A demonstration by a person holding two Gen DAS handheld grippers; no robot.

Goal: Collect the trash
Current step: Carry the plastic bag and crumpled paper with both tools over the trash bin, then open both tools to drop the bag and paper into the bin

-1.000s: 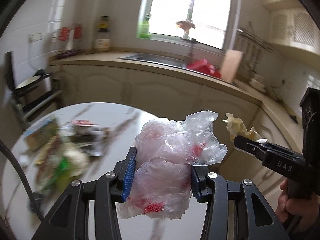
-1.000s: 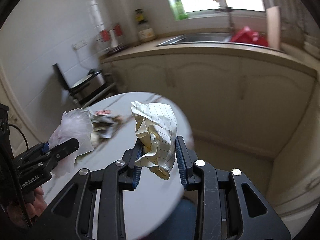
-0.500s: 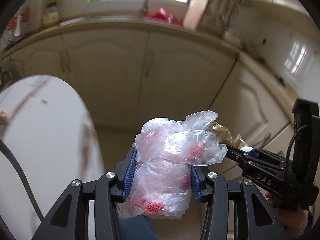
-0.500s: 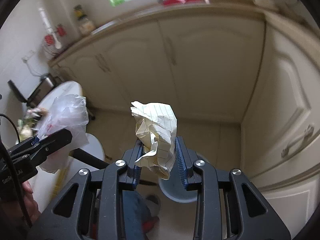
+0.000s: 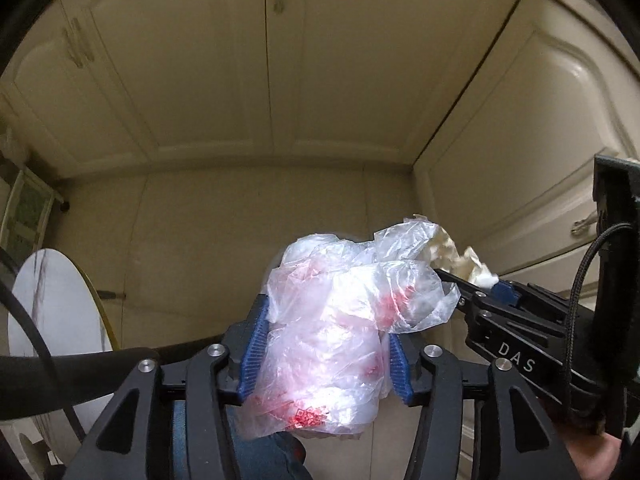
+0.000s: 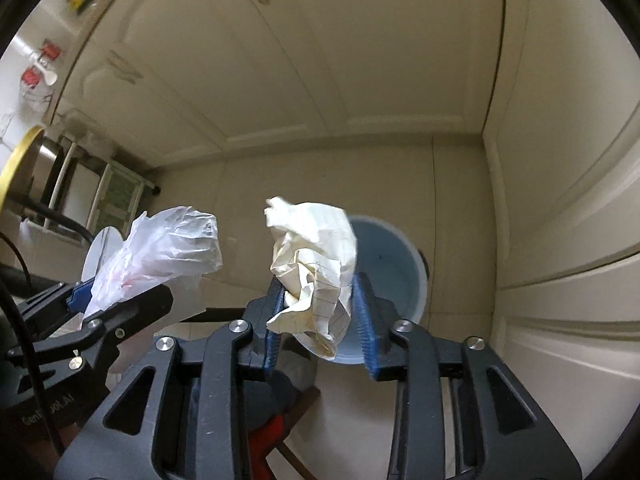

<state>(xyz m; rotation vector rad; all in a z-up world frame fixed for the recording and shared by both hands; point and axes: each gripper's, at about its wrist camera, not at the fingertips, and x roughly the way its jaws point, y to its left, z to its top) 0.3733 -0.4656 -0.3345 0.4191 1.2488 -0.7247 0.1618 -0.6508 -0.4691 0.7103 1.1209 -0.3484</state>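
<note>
A clear plastic bag with red print (image 5: 340, 320) sits between the blue pads of my left gripper (image 5: 326, 324), whose jaws are opening while the pads still touch it. My right gripper (image 6: 318, 304) has a crumpled ball of lined paper (image 6: 312, 252) between its pads, and its jaws are opening too. Both grippers point steeply down, side by side. A round pale-blue bin (image 6: 394, 268) stands open on the floor right behind and below the paper. In the right wrist view the left gripper (image 6: 120, 296) and the bag (image 6: 172, 248) hang left of the bin. The paper (image 5: 460, 256) peeks out behind the bag.
Cream cabinet doors (image 5: 272, 80) close off the far side and the right. The round white table (image 5: 52, 320) edges in at the left, with a wire rack (image 6: 116, 196) beyond it. A person's blue-trousered leg (image 5: 272, 456) is below the grippers. The floor is pale tile.
Both grippers have swung away from the table and tipped down toward the floor. The counter and window have left the views, the bin has come under the right gripper, and both pairs of jaws stand slightly wider.
</note>
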